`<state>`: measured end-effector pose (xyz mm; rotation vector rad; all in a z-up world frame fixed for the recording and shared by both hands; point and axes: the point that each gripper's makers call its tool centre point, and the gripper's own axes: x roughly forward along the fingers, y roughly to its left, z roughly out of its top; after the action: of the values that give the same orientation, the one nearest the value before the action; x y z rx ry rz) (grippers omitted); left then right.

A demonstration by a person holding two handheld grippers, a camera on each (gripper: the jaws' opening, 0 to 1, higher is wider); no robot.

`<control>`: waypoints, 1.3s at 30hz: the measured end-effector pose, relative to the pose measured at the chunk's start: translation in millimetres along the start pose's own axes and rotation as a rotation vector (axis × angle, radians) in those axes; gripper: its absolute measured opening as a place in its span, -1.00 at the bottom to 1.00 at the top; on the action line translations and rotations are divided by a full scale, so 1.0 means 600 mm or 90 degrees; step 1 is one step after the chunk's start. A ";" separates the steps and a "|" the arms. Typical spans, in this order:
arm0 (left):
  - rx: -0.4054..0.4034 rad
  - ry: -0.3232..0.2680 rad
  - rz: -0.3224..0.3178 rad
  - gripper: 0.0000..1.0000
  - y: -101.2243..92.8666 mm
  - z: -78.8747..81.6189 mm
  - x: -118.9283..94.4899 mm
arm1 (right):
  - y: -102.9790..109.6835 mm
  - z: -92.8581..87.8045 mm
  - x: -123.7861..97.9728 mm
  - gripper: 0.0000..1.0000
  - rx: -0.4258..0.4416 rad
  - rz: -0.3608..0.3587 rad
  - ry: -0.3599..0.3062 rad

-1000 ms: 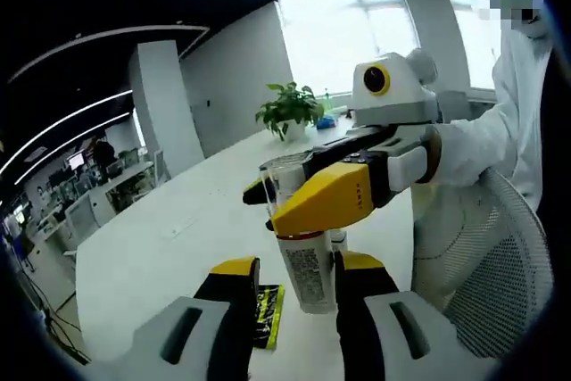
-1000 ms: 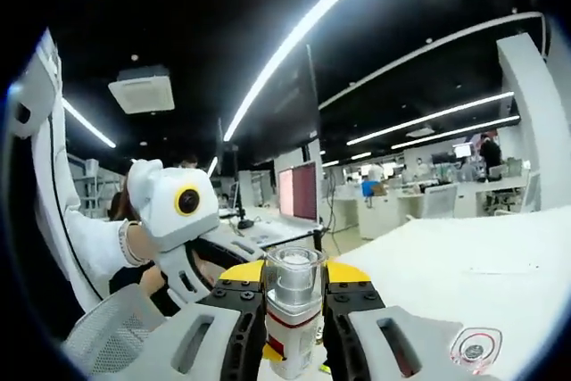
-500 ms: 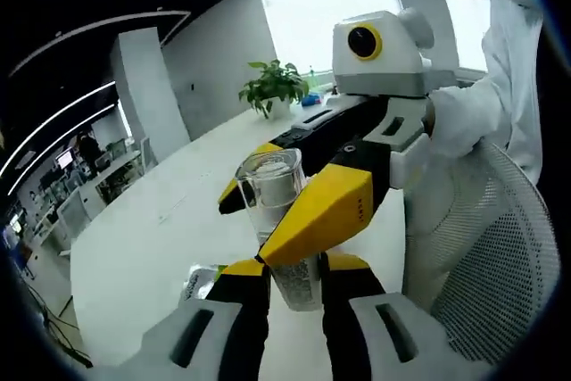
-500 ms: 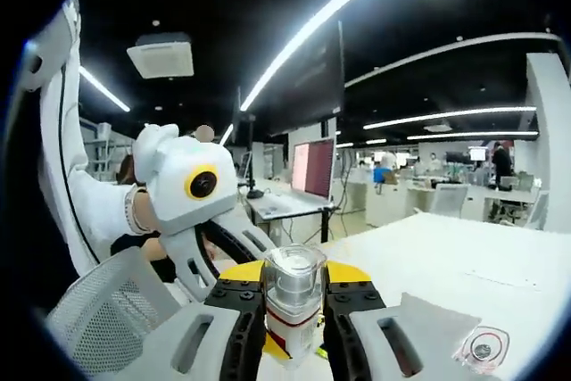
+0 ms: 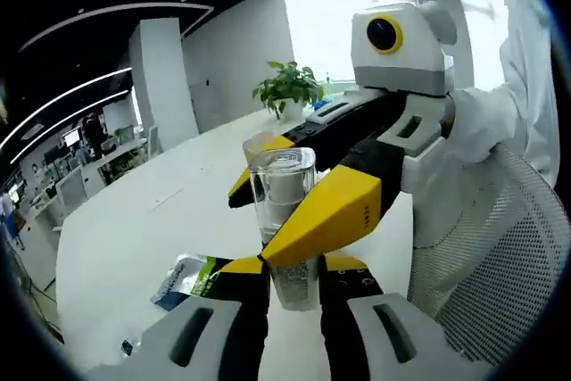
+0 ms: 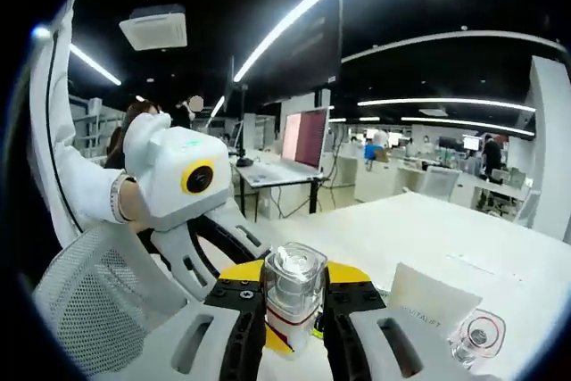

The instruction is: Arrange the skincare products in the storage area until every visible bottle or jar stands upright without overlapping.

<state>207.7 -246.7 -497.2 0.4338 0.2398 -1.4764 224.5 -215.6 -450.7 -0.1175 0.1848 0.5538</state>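
White counter (image 5: 134,238) below: both tongs (image 5: 294,278) (image 6: 294,310) clamp one clear-capped bottle (image 5: 285,211); uneven pulling could make it slip.

A bright window (image 5: 357,15) lights the white table (image 5: 143,229); ceiling strip lights (image 6: 303,11) cross the office.

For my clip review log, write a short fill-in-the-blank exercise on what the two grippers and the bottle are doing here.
1. Both grippers are closed on the same ____.
2. The bottle has a clear ____ on top.
3. In the left gripper view, the right gripper has ____ jaws.
4. Behind it, on the white table, stands a potted ____.
Missing words: bottle; cap; yellow; plant
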 end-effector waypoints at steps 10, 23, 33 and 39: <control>0.011 0.023 -0.012 -0.45 -0.003 -0.013 0.005 | 0.016 -0.014 0.006 -0.69 -0.025 0.024 0.021; 0.003 0.030 -0.017 -0.61 0.001 -0.033 0.034 | 0.000 -0.035 0.008 -0.66 -0.051 0.002 0.062; -0.012 0.006 -0.025 -0.61 0.011 -0.038 0.038 | -0.011 -0.018 0.004 -0.53 -0.074 -0.016 0.028; -0.018 -0.013 -0.018 -0.61 0.011 -0.031 0.041 | -0.017 0.000 0.000 -0.44 -0.065 -0.029 0.001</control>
<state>218.3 -261.2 -523.1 0.3942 0.2516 -1.5025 229.8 -224.5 -450.3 -0.2203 0.1549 0.5179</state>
